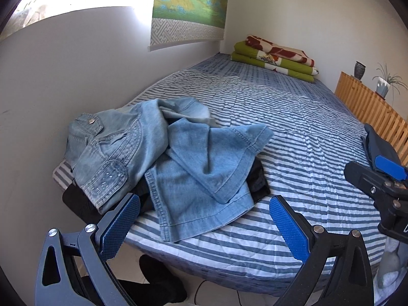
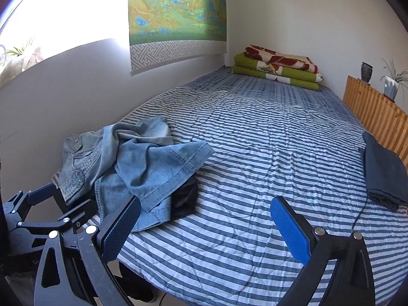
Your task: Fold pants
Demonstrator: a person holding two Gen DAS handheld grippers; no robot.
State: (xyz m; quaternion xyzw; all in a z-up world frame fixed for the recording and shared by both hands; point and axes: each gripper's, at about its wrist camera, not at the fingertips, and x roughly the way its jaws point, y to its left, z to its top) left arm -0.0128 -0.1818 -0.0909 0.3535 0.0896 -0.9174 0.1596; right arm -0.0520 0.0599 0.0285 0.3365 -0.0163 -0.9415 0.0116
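Crumpled light blue denim pants [image 1: 158, 153] [image 2: 142, 163] lie in a heap on the near left corner of the striped bed [image 1: 293, 132] [image 2: 255, 158], on top of a black garment [image 1: 257, 181] [image 2: 185, 196]. My left gripper [image 1: 204, 221] is open, hovering over the bed's front edge just before the pants' hem, with nothing between its blue pads. My right gripper [image 2: 205, 223] is open too, held over the bare striped sheet to the right of the heap. The right gripper's body [image 1: 377, 186] shows at the right edge of the left wrist view.
A folded dark blue garment [image 2: 382, 173] lies at the bed's right side beside a wooden slatted headboard [image 2: 374, 112]. Folded green and red blankets [image 2: 278, 66] are stacked in the far corner. A white wall with a hanging scroll [image 2: 176, 15] borders the left.
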